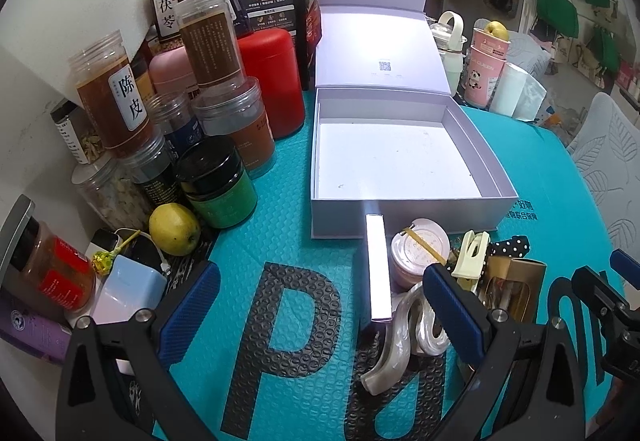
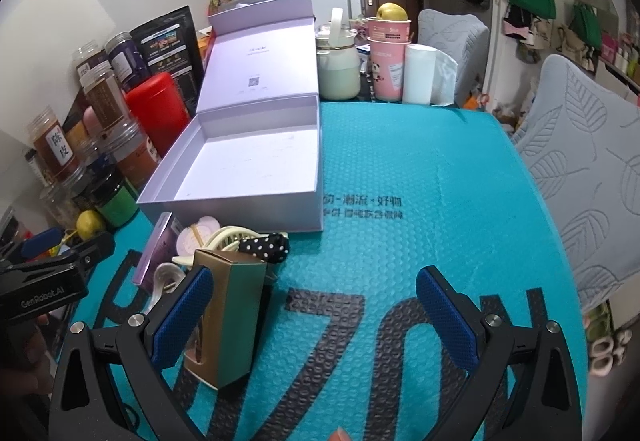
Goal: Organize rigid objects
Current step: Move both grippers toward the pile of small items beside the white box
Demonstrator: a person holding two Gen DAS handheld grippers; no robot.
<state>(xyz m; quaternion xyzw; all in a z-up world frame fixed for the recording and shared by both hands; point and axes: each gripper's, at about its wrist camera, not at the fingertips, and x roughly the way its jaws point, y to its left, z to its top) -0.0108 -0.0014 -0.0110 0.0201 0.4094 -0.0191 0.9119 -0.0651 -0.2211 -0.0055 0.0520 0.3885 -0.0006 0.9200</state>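
An open lavender box (image 1: 340,219) (image 2: 240,213) sits mid-table with its lid flipped back and nothing inside. In front of it lies a cluster: a narrow shiny box (image 1: 378,265), a pink round jar (image 1: 420,253), a cream claw clip (image 1: 472,253), a polka-dot hair piece (image 2: 268,245), pearly clips (image 1: 400,333) and a gold carton (image 2: 236,317). My left gripper (image 1: 320,313) is open, and the narrow box's near end and the pearly clips lie between its fingers. My right gripper (image 2: 314,315) is open too, with the gold carton just inside its left finger (image 2: 180,313).
Stacked jars, a red canister (image 1: 272,81), a green jar (image 1: 224,193) and a lemon (image 1: 174,229) crowd the left side. Pink cups (image 2: 388,53) and a teapot (image 2: 338,61) stand behind the box. A teal bubble mailer (image 2: 420,181) covers the table; chairs (image 2: 580,181) stand at right.
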